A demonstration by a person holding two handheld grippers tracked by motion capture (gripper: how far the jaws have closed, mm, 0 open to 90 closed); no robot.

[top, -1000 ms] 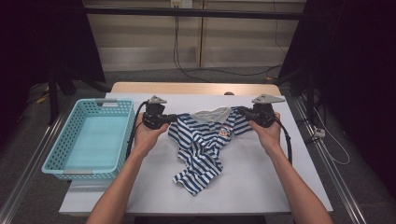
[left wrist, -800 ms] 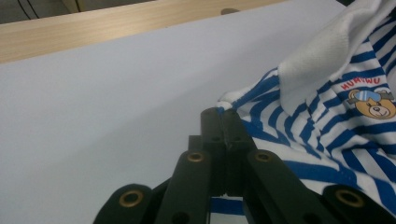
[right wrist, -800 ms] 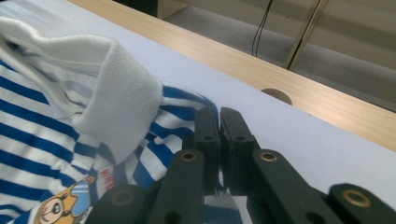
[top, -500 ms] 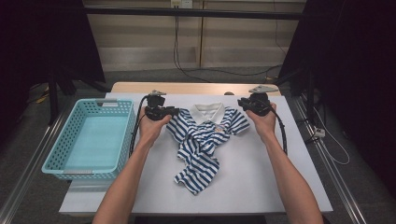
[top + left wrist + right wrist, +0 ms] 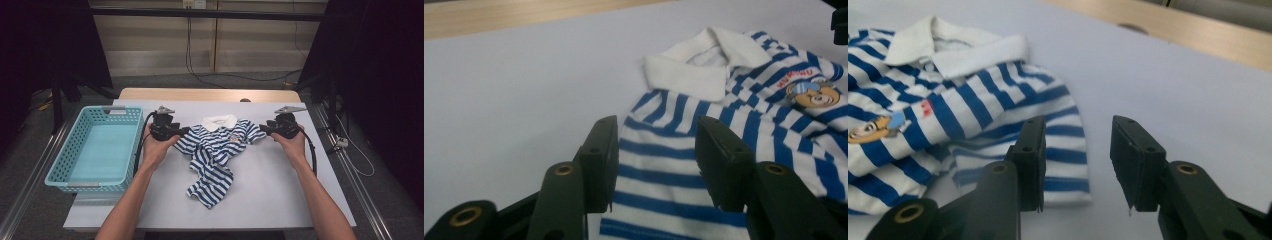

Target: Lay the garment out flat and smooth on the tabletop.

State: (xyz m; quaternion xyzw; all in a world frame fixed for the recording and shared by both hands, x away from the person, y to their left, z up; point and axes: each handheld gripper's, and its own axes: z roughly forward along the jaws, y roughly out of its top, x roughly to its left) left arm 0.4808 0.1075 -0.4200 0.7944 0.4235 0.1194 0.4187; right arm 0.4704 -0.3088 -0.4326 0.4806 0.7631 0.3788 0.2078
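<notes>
While both tools have just spread, striped shirt lies on white table.

Looks like a lab recording setup: black curtains all around, loose cables, white-covered surface.

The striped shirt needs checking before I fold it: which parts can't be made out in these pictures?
- Striped shirt, high view: lower half bunched; hem and underside hidden by its own folds.
- Left gripper view: sleeve between the open left tongs, which hide its edge.
- Bear print: lettering too small.
- Right gripper view: body cut off at left edge beside the open right tongs.
</notes>
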